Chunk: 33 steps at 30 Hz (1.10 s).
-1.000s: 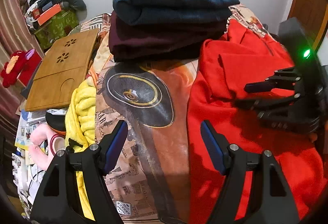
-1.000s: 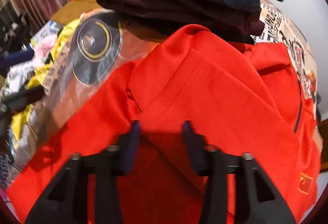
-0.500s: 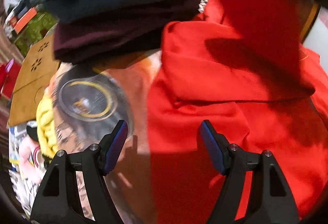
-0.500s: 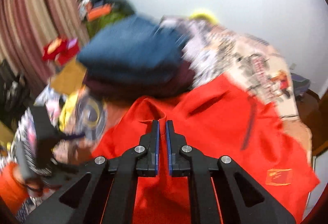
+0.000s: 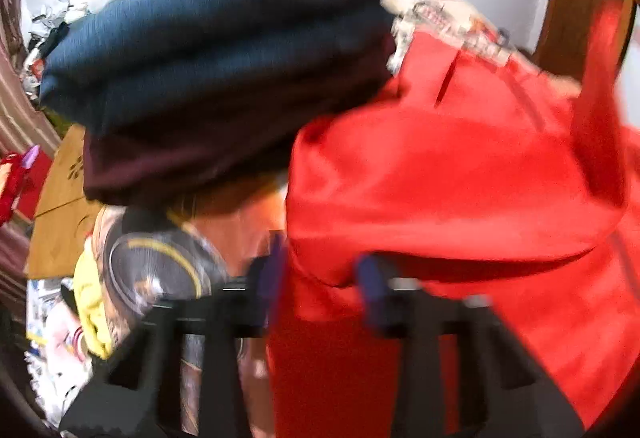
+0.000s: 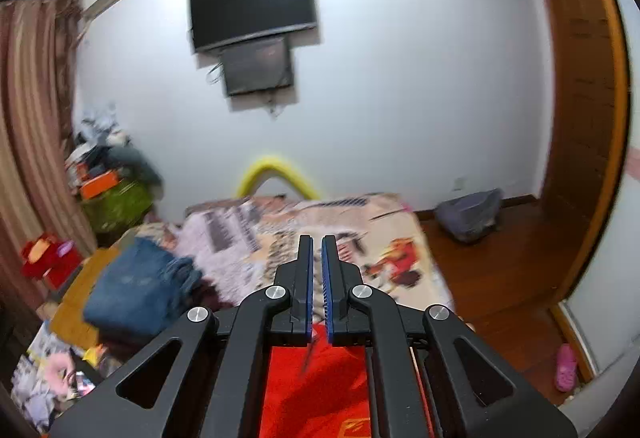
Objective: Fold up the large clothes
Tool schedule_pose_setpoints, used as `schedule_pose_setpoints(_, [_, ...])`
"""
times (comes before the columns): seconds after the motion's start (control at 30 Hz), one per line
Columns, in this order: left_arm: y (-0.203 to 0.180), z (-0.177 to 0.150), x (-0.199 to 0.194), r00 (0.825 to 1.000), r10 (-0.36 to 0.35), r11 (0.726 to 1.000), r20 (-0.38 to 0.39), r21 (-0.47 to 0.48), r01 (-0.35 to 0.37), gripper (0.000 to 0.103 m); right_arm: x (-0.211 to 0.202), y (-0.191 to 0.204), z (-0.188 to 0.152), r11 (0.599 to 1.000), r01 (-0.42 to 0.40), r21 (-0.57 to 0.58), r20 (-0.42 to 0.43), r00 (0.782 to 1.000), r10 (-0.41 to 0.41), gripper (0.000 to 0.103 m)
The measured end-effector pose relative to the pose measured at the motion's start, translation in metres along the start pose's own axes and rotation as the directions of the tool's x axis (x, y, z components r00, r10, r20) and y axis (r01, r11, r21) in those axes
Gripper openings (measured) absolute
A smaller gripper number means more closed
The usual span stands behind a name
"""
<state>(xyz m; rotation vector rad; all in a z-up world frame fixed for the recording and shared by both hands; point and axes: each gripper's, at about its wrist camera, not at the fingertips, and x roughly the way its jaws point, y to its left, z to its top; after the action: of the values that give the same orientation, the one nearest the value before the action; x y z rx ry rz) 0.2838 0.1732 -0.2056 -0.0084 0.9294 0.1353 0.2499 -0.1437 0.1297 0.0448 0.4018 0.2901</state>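
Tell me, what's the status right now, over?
Right gripper shut on red garment, part raised. Left gripper jaws just closing on its near edge. Folded pile close behind.

Bright red fabric garment (image 5: 460,189), bunched, folded edge between the left jaws. Its upper part hangs below the right jaws (image 6: 312,378).

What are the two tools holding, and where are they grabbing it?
Both hold the red top. The left tool has just closed on its folded left edge; the right tool pinches a lifted part.
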Motion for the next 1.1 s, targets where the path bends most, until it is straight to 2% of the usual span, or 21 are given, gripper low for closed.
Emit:
schedule_pose_setpoints(0.03, [0.002,0.008,-0.005,1.000,-0.022,1.000,0.015,-0.012,0.023,0.004,0.001,-0.005,0.004,1.000,0.012,0.007,0.002,1.000,-0.012,0.004])
schedule_pose_setpoints(0.17, [0.011,0.031,-0.030,0.994,-0.074,0.996,0.086,-0.050,0.079,0.004,0.010,-0.011,-0.003,1.000,0.006,0.013,-0.045,0.999,-0.005,0.004])
schedule_pose_setpoints(0.27, [0.010,0.031,-0.038,0.992,-0.083,0.995,0.095,-0.040,0.087,0.004,0.026,-0.016,-0.033,1.000,-0.007,0.026,-0.121,0.993,0.010,0.004])
schedule_pose_setpoints(0.33, [0.006,0.023,-0.038,0.995,-0.070,0.997,0.076,-0.030,0.073,0.006,0.041,-0.020,-0.054,0.999,-0.011,0.034,-0.199,0.980,0.018,0.006])
schedule_pose_setpoints(0.37, [0.004,0.022,-0.033,0.996,-0.064,0.998,0.061,-0.025,0.066,0.007,0.055,-0.021,-0.070,0.999,-0.018,0.049,-0.260,0.965,0.030,0.008])
schedule_pose_setpoints(0.4, [0.002,0.016,-0.029,0.997,-0.059,0.998,0.041,-0.021,0.060,0.012,0.068,-0.023,-0.083,0.997,-0.019,0.069,-0.319,0.947,0.040,0.017])
schedule_pose_setpoints(0.43, [0.001,0.011,-0.022,0.999,-0.049,0.999,0.011,-0.018,0.049,0.022,0.081,-0.025,-0.097,0.996,-0.018,0.091,-0.378,0.924,0.052,0.029])
schedule_pose_setpoints(0.47, [0.000,0.008,-0.017,0.999,-0.042,0.999,-0.008,-0.017,0.042,0.030,0.100,-0.027,-0.118,0.993,-0.011,0.120,-0.455,0.888,0.065,0.033])
schedule_pose_setpoints(0.5, [0.001,0.000,-0.014,0.999,-0.028,1.000,-0.029,-0.016,0.027,0.048,0.110,-0.030,-0.129,0.991,-0.005,0.130,-0.491,0.868,0.069,0.034])
schedule_pose_setpoints(0.53, [0.001,-0.003,-0.010,0.999,-0.015,1.000,-0.039,-0.015,0.014,0.061,0.124,-0.030,-0.147,0.990,0.008,0.141,-0.536,0.842,0.070,0.034])
schedule_pose_setpoints(0.57, [0.000,-0.006,-0.008,0.999,-0.002,1.000,-0.041,-0.012,0.002,0.063,0.128,-0.036,-0.157,0.989,0.021,0.149,-0.561,0.825,0.067,0.034])
schedule_pose_setpoints(0.67, [0.002,-0.014,0.000,0.997,0.015,1.000,-0.069,0.004,-0.015,0.063,0.151,-0.047,-0.194,0.974,0.069,0.214,-0.662,0.743,0.093,0.034])
schedule_pose_setpoints(0.77, [0.002,-0.018,0.008,0.996,0.017,1.000,-0.093,0.008,-0.016,0.063,0.162,-0.059,-0.219,0.949,0.103,0.299,-0.699,0.700,0.144,0.034])
schedule_pose_setpoints(0.8, [0.002,-0.019,0.011,0.995,0.017,1.000,-0.099,0.009,-0.016,0.063,0.164,-0.059,-0.224,0.940,0.117,0.321,-0.704,0.694,0.154,0.034])
schedule_pose_setpoints(0.9, [0.004,-0.024,0.017,0.993,0.009,1.000,-0.114,-0.003,-0.009,0.064,0.175,-0.061,-0.230,0.927,0.134,0.349,-0.690,0.706,0.158,0.034])
schedule_pose_setpoints(0.97, [0.005,-0.026,0.022,0.992,-0.002,1.000,-0.123,-0.013,0.001,0.064,0.180,-0.063,-0.227,0.917,0.148,0.370,-0.670,0.727,0.152,0.034])
schedule_pose_setpoints(1.03, [0.007,-0.028,0.026,0.991,-0.007,1.000,-0.135,-0.025,0.004,0.066,0.186,-0.067,-0.224,0.912,0.150,0.380,-0.631,0.764,0.137,0.033])
schedule_pose_setpoints(1.07, [0.008,-0.029,0.028,0.991,-0.011,0.999,-0.136,-0.035,0.007,0.067,0.187,-0.067,-0.223,0.913,0.156,0.376,-0.621,0.774,0.124,0.030])
schedule_pose_setpoints(1.1, [0.010,-0.029,0.029,0.991,-0.017,0.999,-0.134,-0.049,0.011,0.067,0.190,-0.067,-0.219,0.915,0.160,0.371,-0.614,0.781,0.113,0.012])
